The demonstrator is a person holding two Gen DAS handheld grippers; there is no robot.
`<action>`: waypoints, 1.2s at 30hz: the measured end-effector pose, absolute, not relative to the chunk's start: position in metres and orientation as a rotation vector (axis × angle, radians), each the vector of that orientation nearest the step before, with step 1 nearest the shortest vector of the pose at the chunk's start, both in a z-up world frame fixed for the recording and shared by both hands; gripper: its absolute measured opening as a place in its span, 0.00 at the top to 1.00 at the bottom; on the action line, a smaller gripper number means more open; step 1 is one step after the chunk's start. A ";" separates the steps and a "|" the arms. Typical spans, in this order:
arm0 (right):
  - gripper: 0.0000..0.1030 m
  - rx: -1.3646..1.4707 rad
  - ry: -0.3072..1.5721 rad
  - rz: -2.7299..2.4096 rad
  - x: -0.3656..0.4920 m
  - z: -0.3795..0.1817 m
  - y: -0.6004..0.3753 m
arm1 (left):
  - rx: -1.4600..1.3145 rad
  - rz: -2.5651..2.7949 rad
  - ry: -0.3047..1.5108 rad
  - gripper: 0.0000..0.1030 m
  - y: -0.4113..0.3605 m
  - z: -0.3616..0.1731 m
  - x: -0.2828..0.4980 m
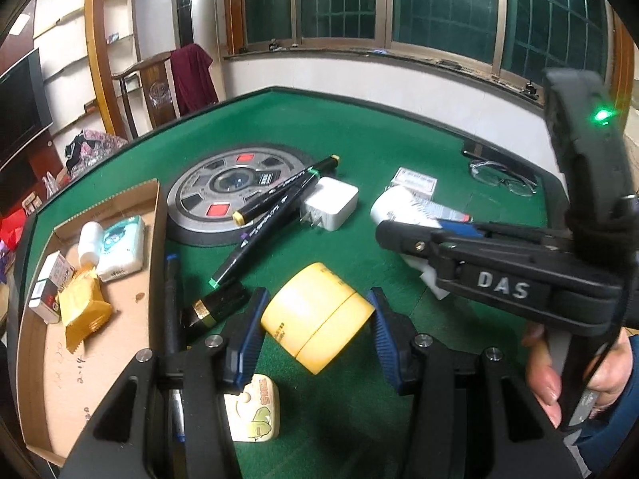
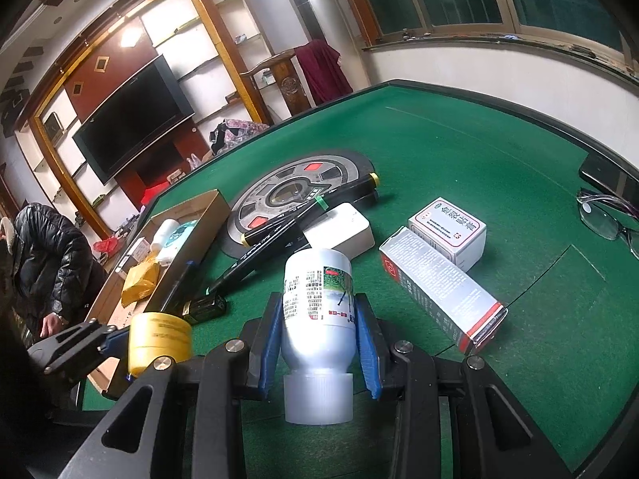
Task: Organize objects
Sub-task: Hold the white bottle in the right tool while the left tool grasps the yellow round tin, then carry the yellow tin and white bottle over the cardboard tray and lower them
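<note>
My left gripper (image 1: 317, 296) is shut on a yellow cylinder (image 1: 315, 319), its blue pads pressing both sides, held above the green table (image 1: 359, 135). The same yellow cylinder (image 2: 159, 337) shows at the lower left of the right wrist view. My right gripper (image 2: 318, 300) is shut on a white bottle (image 2: 317, 291), printed label up and cap toward the camera. In the left wrist view the white bottle (image 1: 395, 201) sticks out past the right gripper's black jaws. An open cardboard box (image 1: 120, 343) lies at the left with a small white bottle, packets and small cartons in it.
On the felt lie two black markers (image 1: 279, 195), a white charger (image 1: 333, 207), a black-and-gold tube (image 1: 215, 307), a pen (image 1: 172, 299) by the box wall and a cartoon-printed item (image 1: 251, 411). Two cartons (image 2: 443, 283) and glasses (image 2: 611, 215) lie to the right. A person in a black jacket (image 2: 48, 263) stands beyond the left edge.
</note>
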State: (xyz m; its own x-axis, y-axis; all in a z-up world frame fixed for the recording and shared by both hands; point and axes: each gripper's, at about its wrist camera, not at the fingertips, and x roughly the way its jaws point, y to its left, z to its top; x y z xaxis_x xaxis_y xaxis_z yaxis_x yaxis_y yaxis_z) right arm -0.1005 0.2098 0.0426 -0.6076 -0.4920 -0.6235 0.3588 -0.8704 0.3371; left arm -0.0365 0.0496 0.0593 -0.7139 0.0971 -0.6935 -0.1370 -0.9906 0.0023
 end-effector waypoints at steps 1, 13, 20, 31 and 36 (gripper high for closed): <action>0.64 1.022 -0.245 -2.444 -0.101 0.042 0.210 | -1.116 2.797 0.080 0.53 0.050 0.061 -0.035; 0.64 1.027 -0.237 -2.444 -0.101 0.042 0.211 | -1.051 2.811 0.089 0.53 0.050 0.073 -0.028; 0.64 1.082 -0.265 -2.429 -0.104 0.042 0.207 | -1.036 2.829 0.048 0.53 0.036 0.082 -0.025; 0.63 1.039 -0.198 -2.333 -0.078 0.072 0.146 | -1.006 2.930 -0.102 0.53 -0.034 0.103 -0.022; 0.63 1.043 -0.149 -2.276 -0.070 0.079 0.111 | -1.042 2.995 -0.152 0.53 -0.077 0.098 -0.023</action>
